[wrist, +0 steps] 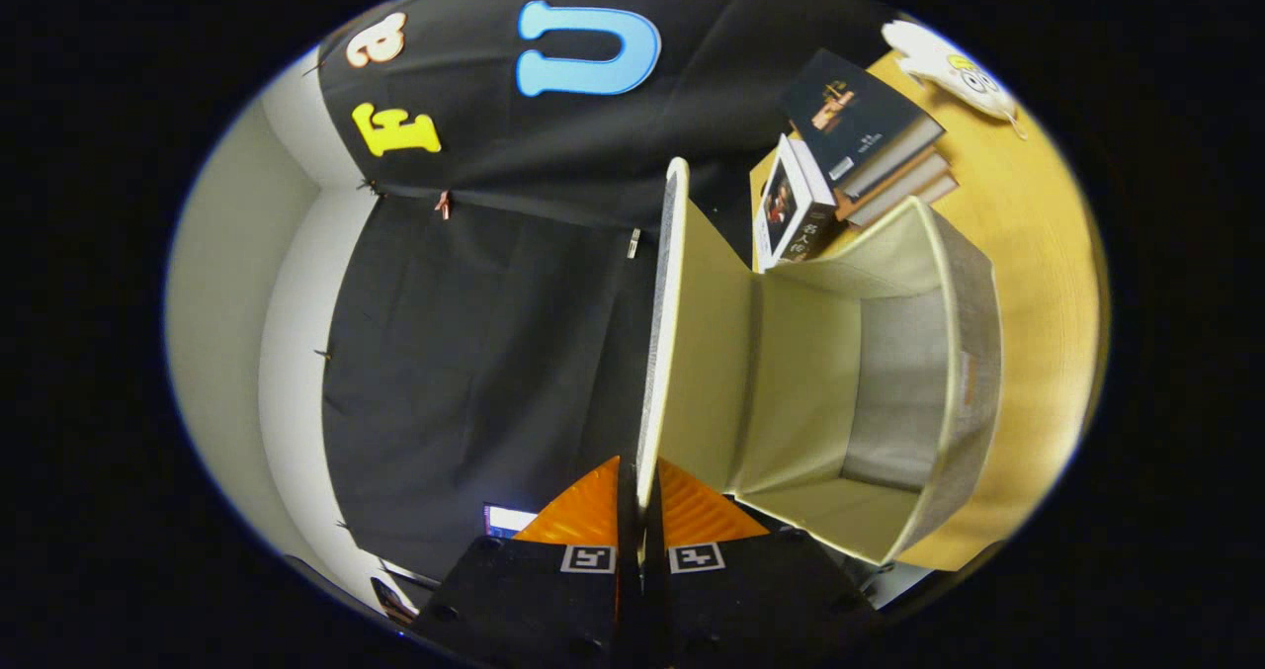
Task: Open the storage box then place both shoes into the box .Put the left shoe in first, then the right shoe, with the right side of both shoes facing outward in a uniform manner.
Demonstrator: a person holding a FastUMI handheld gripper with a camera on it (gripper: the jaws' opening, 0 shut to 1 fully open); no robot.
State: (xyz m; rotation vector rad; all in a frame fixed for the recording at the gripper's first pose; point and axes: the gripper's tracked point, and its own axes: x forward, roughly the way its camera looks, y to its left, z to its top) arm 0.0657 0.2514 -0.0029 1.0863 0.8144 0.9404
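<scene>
My gripper (640, 496) is shut on the edge of the storage box lid (672, 333), both fingers pressing its thin rim. The view is rolled sideways, so the table stands on the right. The lid is swung up and away from the box (964, 392), a pale cream fabric box with a grey lining. Its open mouth faces me and the inside (894, 392) looks empty. The lid's cream inner face runs from my fingers back to the hinge at the box's rear wall.
The box stands on a wooden tabletop (1038, 254). Beyond the box lies a stack of books (870, 145), with one more book (791, 209) leaning beside it. A white plush toy (949, 71) lies at the table's far corner. Black cloth wall hangs behind.
</scene>
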